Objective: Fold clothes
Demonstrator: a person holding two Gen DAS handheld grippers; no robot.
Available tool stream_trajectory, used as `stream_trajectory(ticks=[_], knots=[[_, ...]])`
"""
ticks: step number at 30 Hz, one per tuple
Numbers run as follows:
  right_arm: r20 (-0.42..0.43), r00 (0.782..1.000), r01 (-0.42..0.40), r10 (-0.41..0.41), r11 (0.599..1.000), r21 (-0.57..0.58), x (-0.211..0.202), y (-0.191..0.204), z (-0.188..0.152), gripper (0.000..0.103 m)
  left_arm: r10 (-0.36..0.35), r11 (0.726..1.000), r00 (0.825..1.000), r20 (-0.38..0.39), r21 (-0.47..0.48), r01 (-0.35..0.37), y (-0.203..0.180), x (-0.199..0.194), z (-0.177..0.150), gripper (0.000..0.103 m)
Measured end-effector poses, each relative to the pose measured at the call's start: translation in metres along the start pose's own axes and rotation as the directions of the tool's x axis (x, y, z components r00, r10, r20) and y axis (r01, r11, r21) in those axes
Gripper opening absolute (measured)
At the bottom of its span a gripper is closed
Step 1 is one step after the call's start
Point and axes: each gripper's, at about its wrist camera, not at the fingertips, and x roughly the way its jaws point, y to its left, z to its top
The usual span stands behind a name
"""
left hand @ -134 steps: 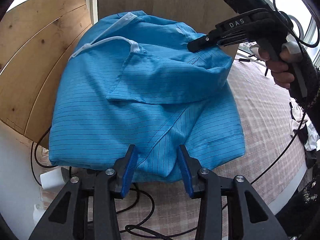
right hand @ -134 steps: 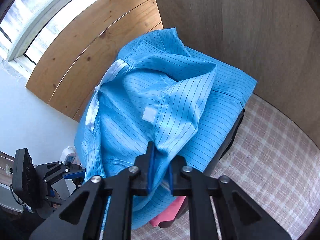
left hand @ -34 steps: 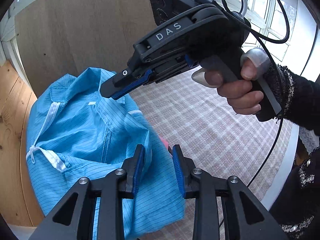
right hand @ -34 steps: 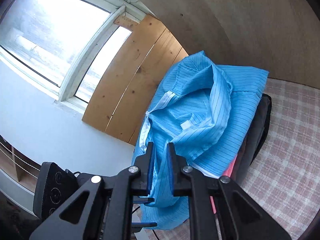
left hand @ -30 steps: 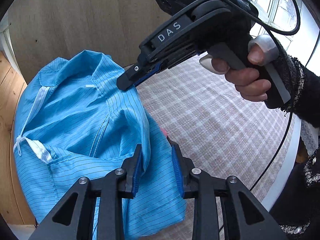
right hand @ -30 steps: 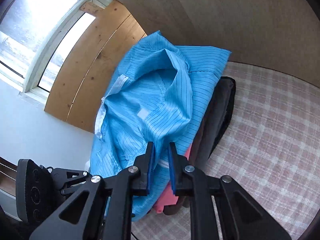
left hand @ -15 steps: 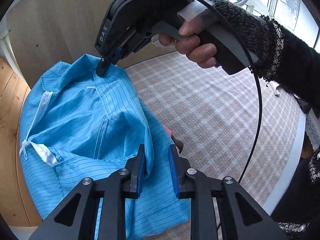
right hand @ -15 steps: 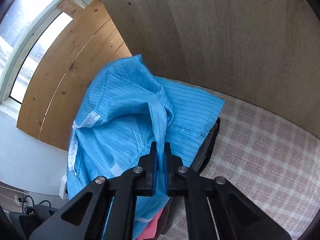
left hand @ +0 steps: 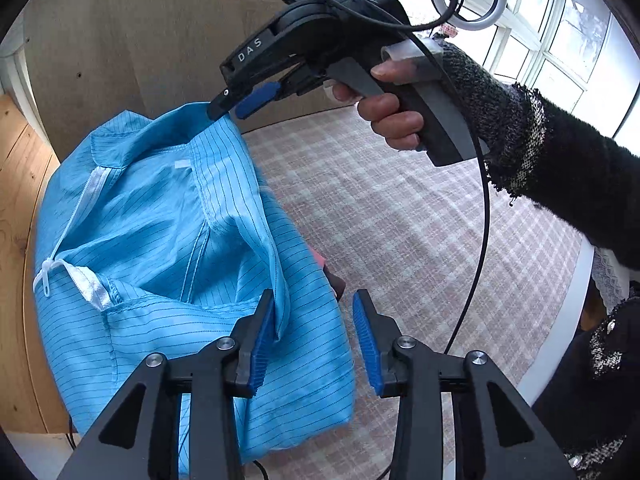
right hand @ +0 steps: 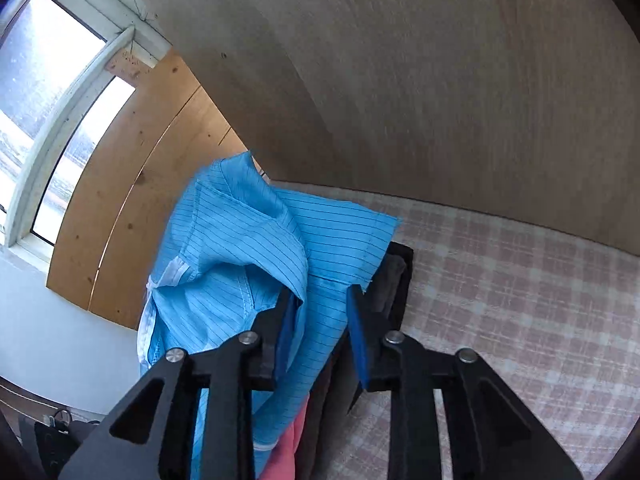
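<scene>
A blue pinstriped garment with a white zipper lies folded on top of a pile of clothes at the table's left end; it also shows in the right wrist view. My left gripper is open, its left pad against a raised fold of the blue cloth. My right gripper is open, its jaws either side of a fold; in the left wrist view it hovers at the garment's far corner.
Pink and dark folded clothes lie under the blue garment. The table has a pink checked cloth. Wooden boards and a brown panel stand behind. Windows are at the right.
Both grippers have opened and let go of the blue garment, which now rests on the pile. The right gripper has tilted up at the garment's far corner.
</scene>
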Motion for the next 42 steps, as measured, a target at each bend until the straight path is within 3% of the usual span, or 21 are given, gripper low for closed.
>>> stream_trajectory(ticks=[1,5,9,12,14,15,16,19,22,26,28,31,34,38,42], knots=[[0.045,0.998,0.041,-0.039,0.998,-0.041,-0.015,0.009,-0.003,0.038,0.0,1.0,1.0,0.02,-0.024,0.001,0.0,-0.012,-0.004,0.038],[0.17,0.983,0.109,-0.067,0.96,-0.256,-0.061,0.06,-0.03,0.04,0.05,0.972,0.994,0.099,-0.233,-0.026,0.019,-0.064,-0.04,0.066],[0.177,0.983,0.127,-0.051,0.885,-0.448,-0.054,0.117,-0.07,0.044,0.088,0.901,0.986,0.143,-0.432,-0.017,0.037,-0.087,-0.081,0.067],[0.124,0.985,0.171,-0.122,0.813,-0.557,-0.019,0.147,-0.096,0.044,0.137,0.876,0.98,0.142,-0.479,-0.053,0.038,-0.098,-0.104,0.067],[0.158,0.952,0.302,-0.262,0.713,-0.634,0.003,0.151,-0.111,0.044,0.142,0.865,0.979,0.144,-0.5,-0.051,0.038,-0.104,-0.12,0.067],[0.173,0.932,0.354,-0.32,0.689,-0.632,0.005,0.146,-0.114,0.044,0.144,0.861,0.979,0.145,-0.506,-0.052,0.038,-0.106,-0.126,0.067],[0.162,0.935,0.346,-0.314,0.714,-0.608,-0.001,0.14,-0.113,0.044,0.151,0.857,0.977,0.148,-0.512,-0.055,0.036,-0.107,-0.131,0.067],[0.166,0.97,0.235,-0.177,0.862,-0.449,-0.055,0.127,-0.109,0.044,0.16,0.848,0.973,0.164,-0.528,-0.05,0.034,-0.109,-0.143,0.067],[0.225,0.97,0.165,-0.088,0.923,-0.347,-0.099,0.125,-0.129,0.052,0.143,0.842,0.971,0.189,-0.54,-0.019,0.034,-0.105,-0.148,0.067],[0.277,0.954,0.186,-0.114,0.95,-0.249,-0.121,0.121,-0.181,0.052,0.188,0.825,0.963,0.192,-0.563,-0.049,0.03,-0.099,-0.147,0.067],[0.287,0.94,0.247,-0.183,0.947,-0.205,-0.126,0.12,-0.21,0.052,0.196,0.808,0.962,0.191,-0.587,-0.048,0.028,-0.096,-0.146,0.071],[0.227,0.928,0.345,-0.295,0.91,-0.231,-0.118,0.122,-0.24,0.057,0.179,0.809,0.967,0.182,-0.587,-0.039,0.019,-0.086,-0.141,0.074],[0.225,0.889,0.445,-0.4,0.87,-0.213,-0.122,0.121,-0.257,0.06,0.173,0.819,0.974,0.145,-0.571,-0.061,0.01,-0.074,-0.133,0.075],[0.2,0.91,0.39,-0.363,0.913,-0.121,-0.137,0.109,-0.263,0.065,0.164,0.83,0.982,0.096,-0.552,-0.084,-0.005,-0.065,-0.124,0.075],[0.201,0.905,0.395,-0.374,0.915,-0.075,-0.156,0.099,-0.274,0.065,0.189,0.83,0.979,0.077,-0.545,-0.117,-0.025,-0.07,-0.121,0.075]])
